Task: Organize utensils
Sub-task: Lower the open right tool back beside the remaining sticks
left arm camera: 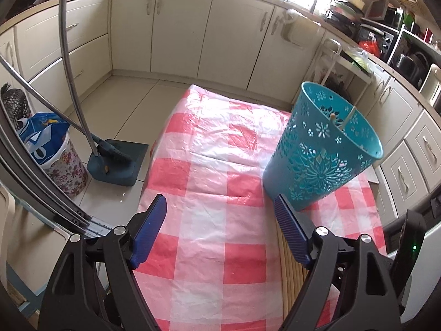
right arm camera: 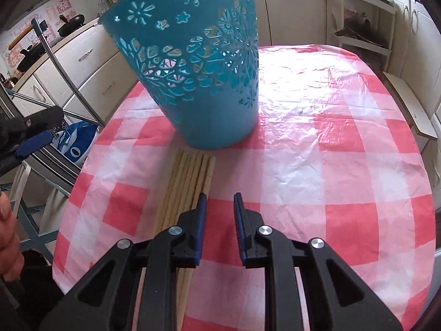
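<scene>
A teal perforated basket (left arm camera: pixel 322 149) (right arm camera: pixel 198 77) stands upright on the table's red-and-white checked cloth (left arm camera: pixel 220 143) (right arm camera: pixel 317 143). Thin wooden sticks (left arm camera: pixel 347 115) poke up inside it. Several pale wooden chopsticks (right arm camera: pixel 190 176) (left arm camera: pixel 292 273) lie side by side on the cloth just in front of the basket. My right gripper (right arm camera: pixel 220 197) hovers low over the cloth, its jaws a narrow gap apart with nothing between them, its left finger over the chopsticks' right edge. My left gripper (left arm camera: pixel 219 201) (right arm camera: pixel 35 140) stands wide open and empty, left of the basket.
Left of the table, on the tiled floor, are a broom and dustpan (left arm camera: pixel 115 160), a flowered bin with a blue bag (left arm camera: pixel 52 151) and a metal chair frame (right arm camera: pixel 63 82). Cream cabinets (left arm camera: pixel 179 27) ring the room. A hand (right arm camera: pixel 8 234) shows at the left edge.
</scene>
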The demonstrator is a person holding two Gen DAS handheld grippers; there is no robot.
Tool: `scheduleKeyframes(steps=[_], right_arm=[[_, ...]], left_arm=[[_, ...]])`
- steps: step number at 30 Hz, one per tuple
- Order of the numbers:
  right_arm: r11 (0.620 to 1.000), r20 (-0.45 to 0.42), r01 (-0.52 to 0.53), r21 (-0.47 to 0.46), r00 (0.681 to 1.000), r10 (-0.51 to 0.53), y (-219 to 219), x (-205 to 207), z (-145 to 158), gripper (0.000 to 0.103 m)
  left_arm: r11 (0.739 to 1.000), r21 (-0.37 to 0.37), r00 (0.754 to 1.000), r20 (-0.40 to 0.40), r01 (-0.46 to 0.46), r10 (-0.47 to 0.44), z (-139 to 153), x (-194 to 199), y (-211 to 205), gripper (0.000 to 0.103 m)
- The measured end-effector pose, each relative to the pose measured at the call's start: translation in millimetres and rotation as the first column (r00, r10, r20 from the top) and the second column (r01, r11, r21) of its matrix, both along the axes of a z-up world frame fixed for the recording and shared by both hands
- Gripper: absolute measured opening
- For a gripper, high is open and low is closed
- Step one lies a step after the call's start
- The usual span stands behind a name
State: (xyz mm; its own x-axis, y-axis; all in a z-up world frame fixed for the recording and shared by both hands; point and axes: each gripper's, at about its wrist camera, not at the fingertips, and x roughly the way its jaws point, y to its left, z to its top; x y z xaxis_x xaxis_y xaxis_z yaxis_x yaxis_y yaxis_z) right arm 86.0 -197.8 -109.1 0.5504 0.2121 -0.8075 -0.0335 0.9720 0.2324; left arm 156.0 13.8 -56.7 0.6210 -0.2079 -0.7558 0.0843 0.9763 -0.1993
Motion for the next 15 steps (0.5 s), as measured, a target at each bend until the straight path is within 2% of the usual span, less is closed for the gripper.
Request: scheduleKeyframes(steps=[15], right_arm=[[0.998, -0.012, -0.027, -0.057, 1.000, 0.026, 9.1, 2.8, -9.8, 0.021]], left_arm=[[0.999, 0.044, 1.000, 0.008, 0.015, -0.015, 0.3, -1.9, -6.0, 0.080]])
